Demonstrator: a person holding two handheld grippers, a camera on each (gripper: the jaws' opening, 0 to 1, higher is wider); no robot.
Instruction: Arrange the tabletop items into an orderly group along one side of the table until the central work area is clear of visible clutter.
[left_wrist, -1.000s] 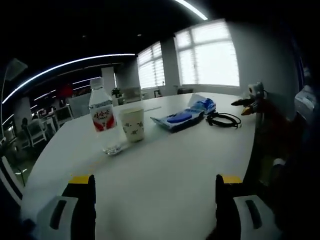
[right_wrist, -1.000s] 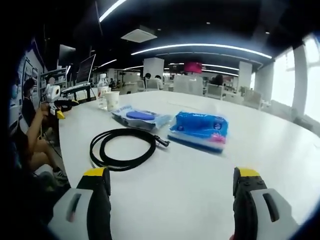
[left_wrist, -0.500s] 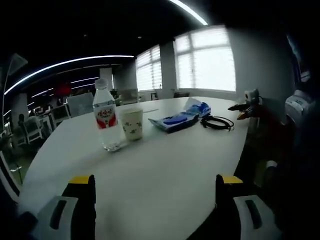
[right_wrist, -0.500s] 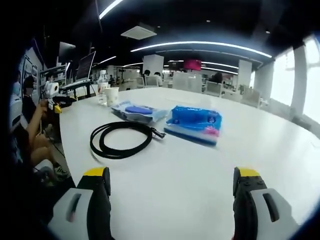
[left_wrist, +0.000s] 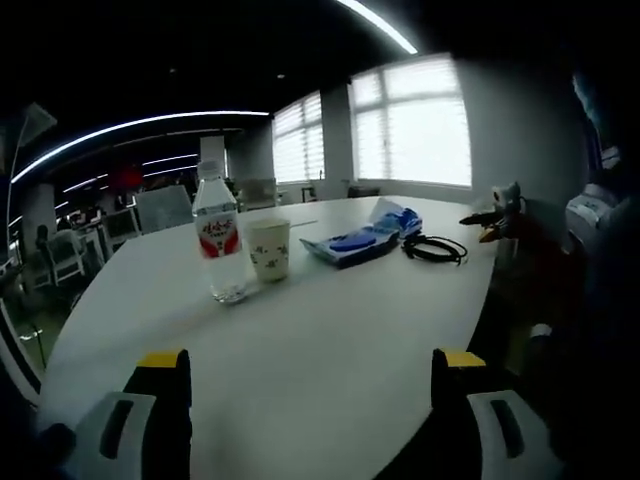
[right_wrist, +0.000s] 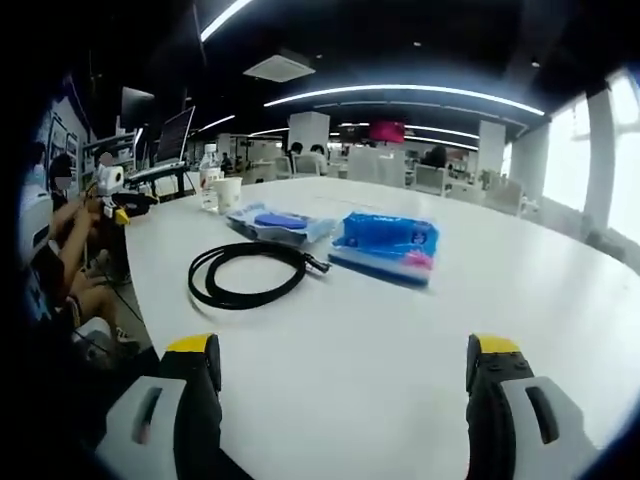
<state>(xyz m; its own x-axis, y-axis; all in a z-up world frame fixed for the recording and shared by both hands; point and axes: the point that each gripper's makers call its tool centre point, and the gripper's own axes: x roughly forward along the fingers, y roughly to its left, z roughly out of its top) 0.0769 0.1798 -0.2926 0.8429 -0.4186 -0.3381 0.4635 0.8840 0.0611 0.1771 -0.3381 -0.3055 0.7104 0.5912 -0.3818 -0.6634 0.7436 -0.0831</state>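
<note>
A person stands at the edge of a large white oval table (left_wrist: 330, 340), holding a two-jaw gripper in each hand; both the left gripper (left_wrist: 310, 400) and the right gripper (right_wrist: 345, 395) have their yellow-tipped black jaws spread wide apart, holding nothing, poised above bare tabletop. Judging from how things lie, the tidying looks close to done: the items stand in a loose line near the table's edge on the person's side, and the wide middle beyond them is bare. In the left gripper view, nearest, a clear plastic water bottle with a red label (left_wrist: 220, 245) stands upright, just beside a white paper cup with a small printed pattern (left_wrist: 268, 250), also upright. Farther along lies a flat clear packet holding something blue (left_wrist: 350, 243), then a soft blue plastic tissue pack (left_wrist: 405, 217) with a touch of pink, and a coiled black cable (left_wrist: 435, 247) near them. In the right gripper view the same row runs the other way, cable closest. What may remain is closing the gaps between them.
</note>
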